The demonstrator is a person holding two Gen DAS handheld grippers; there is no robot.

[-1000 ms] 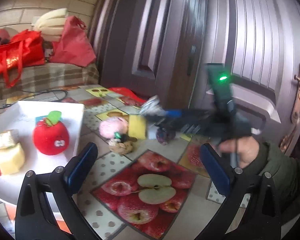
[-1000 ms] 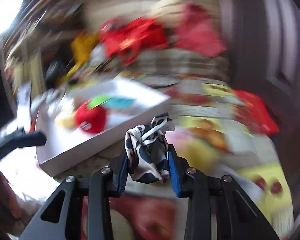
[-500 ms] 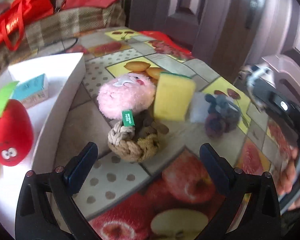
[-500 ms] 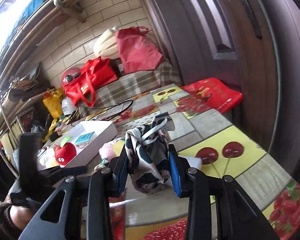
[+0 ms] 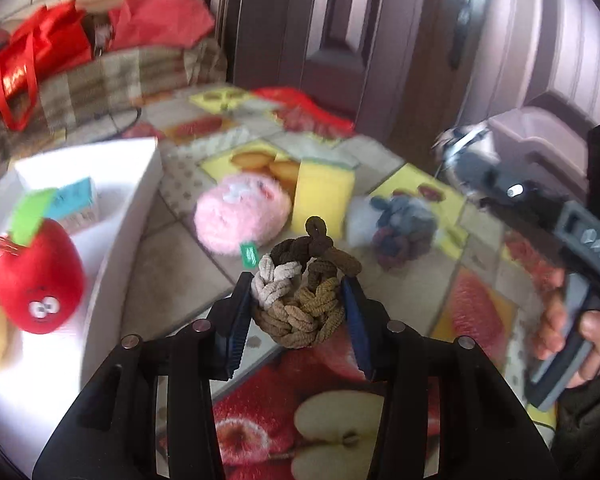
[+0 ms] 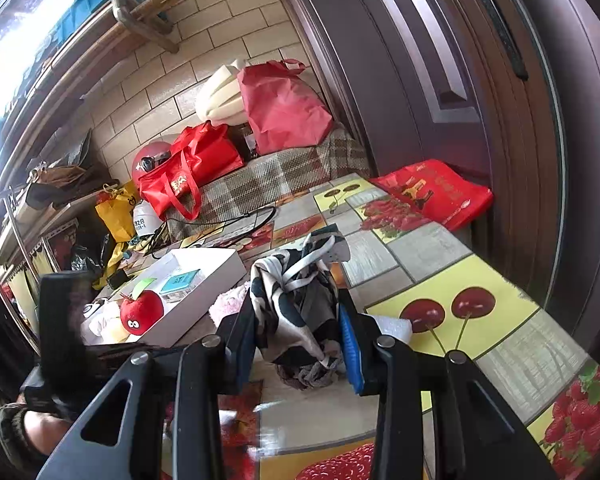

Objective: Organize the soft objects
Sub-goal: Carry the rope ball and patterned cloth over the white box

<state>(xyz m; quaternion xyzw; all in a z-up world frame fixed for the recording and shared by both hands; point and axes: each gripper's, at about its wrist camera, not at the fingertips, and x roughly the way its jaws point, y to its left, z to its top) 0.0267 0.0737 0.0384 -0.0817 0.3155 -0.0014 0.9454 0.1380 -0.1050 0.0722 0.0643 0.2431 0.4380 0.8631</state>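
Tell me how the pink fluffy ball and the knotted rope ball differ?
The pink fluffy ball is furry and one colour; the knotted rope ball is braided cord in cream, tan and brown. The pink one lies free on the table; the rope one is clamped in the left gripper. Both are soft and roundish.

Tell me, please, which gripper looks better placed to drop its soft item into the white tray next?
Probably the left gripper: it holds the knotted rope toy right beside the white tray, whereas the right gripper, clamping patterned cloth, is farther away.
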